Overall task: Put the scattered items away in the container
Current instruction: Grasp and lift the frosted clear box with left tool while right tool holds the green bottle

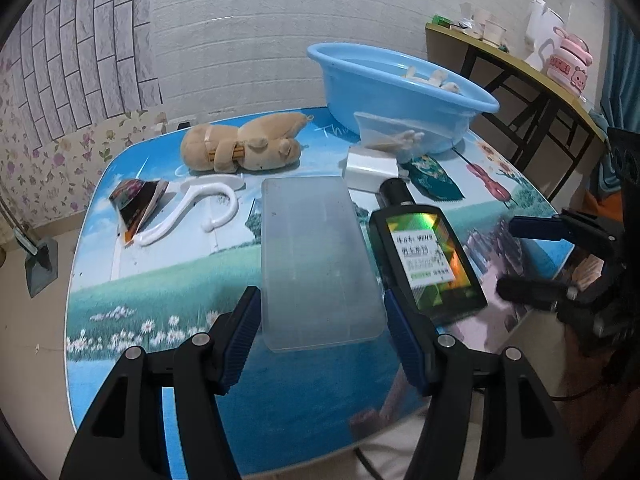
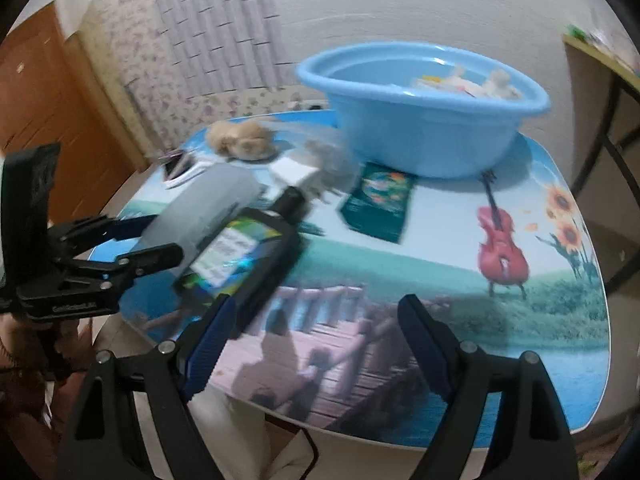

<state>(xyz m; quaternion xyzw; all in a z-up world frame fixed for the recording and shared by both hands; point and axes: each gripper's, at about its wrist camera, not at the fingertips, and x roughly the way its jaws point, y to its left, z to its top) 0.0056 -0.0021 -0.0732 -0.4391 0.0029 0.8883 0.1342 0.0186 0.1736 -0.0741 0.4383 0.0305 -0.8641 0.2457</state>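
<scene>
My left gripper (image 1: 319, 300) has its blue pads against the two long sides of a frosted translucent box (image 1: 316, 256), holding its near end. Beside it lies a black bottle with a shiny label (image 1: 428, 256) (image 2: 240, 256). My right gripper (image 2: 316, 312) (image 1: 516, 260) hangs open over the table's near edge with nothing between its fingers. The blue basin (image 1: 400, 92) (image 2: 420, 132) at the back holds several pale items. A plush toy (image 1: 244, 148), white hook (image 1: 200, 208), dark packet (image 1: 138, 204), white block (image 1: 370, 170), clear bag (image 1: 392, 136) and green sachet (image 2: 378, 204) lie scattered.
The printed table (image 2: 400, 280) ends just below both grippers. A side table (image 1: 520, 68) at the back right carries a kettle and a pink jar (image 1: 568, 60). A dustpan (image 1: 40, 264) stands on the floor at the left. A wooden door (image 2: 40, 120) is further left.
</scene>
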